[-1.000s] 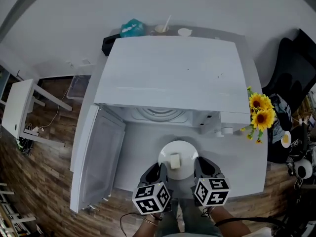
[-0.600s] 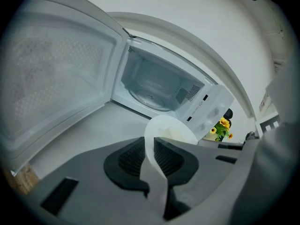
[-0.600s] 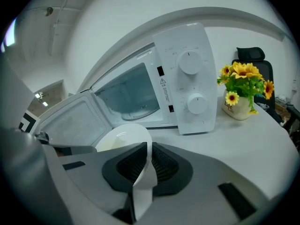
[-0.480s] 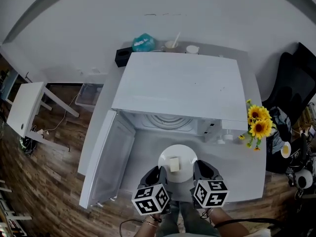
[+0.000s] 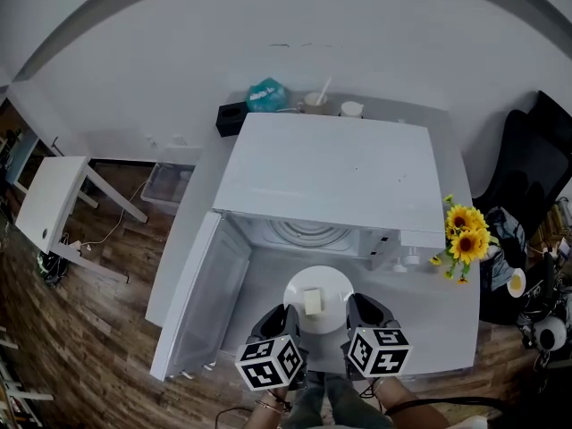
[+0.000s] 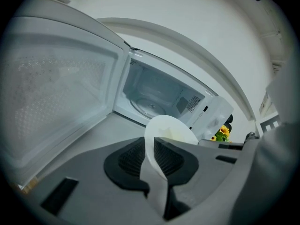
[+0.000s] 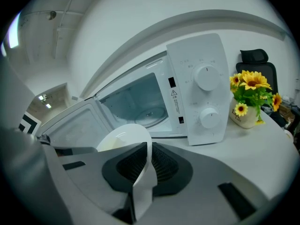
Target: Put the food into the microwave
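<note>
Holding a white plate by two opposite edges, the person stands just in front of the open microwave. The left hand-held gripper has its jaws closed on the left rim of the plate. The right hand-held gripper is closed on the right rim in the same way. In each gripper view the thin rim goes between the two ribbed black pads.

In the middle of the plate lies the food, a small pale block; what kind of food it is I cannot tell. The plate is over the white surface, near the mouth of the oven and not yet inside. Whether it rests on the surface or is lifted, I cannot say. The door is swung wide to the left, and the glass turntable inside is bare.

I judge the plate to be stiff and rather light, so it will not bend. Its rim looks smooth, however, and may slip between the pads if the grip loosens. It could also chip against the oven frame. Nothing holds the block in place, so any tilt may let it slide.

The hold at two opposite rims seems good to me, because the plate can be carried level. To go in, both grippers must move together. The right one will pass near the control panel, which is beside the sunflowers.
</note>
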Action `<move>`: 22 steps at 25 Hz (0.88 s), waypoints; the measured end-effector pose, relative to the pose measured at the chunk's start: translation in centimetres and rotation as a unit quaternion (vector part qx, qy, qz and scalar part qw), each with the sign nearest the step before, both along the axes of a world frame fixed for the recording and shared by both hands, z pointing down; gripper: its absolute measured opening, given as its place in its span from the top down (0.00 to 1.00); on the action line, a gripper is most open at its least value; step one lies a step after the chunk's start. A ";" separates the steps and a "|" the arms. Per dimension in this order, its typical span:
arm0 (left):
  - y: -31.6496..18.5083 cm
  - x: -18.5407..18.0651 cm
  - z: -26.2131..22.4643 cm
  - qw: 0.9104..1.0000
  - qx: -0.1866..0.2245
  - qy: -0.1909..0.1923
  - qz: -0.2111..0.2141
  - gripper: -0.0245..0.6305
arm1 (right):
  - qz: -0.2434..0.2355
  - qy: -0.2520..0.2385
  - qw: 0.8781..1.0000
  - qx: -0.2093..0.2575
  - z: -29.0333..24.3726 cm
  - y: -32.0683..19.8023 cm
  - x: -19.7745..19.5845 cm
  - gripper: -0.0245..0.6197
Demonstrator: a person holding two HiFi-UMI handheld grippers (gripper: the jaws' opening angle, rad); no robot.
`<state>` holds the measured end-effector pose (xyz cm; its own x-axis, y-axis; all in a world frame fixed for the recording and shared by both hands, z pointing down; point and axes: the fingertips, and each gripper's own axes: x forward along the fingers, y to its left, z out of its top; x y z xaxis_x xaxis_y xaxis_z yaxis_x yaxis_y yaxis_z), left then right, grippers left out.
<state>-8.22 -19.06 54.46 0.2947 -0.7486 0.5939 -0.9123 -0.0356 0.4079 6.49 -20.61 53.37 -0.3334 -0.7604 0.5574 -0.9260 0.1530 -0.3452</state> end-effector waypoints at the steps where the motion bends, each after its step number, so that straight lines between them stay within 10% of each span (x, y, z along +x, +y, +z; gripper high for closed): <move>1: -0.2 -0.1 -0.2 1.000 0.003 -0.001 0.000 0.87 | 0.001 -0.001 1.000 0.001 -0.1 -0.2 -0.1 0.89; 22: -6.7 -2.4 -1.3 0.999 0.037 -0.007 -0.015 0.87 | 0.009 -0.025 0.999 0.027 -0.6 -6.4 -2.2 0.89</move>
<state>-10.62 -25.75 53.11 0.2644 -0.7987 0.5405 -0.9189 -0.0385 0.3926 4.25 -27.05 52.74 -0.3464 -0.7949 0.4982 -0.9103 0.1564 -0.3832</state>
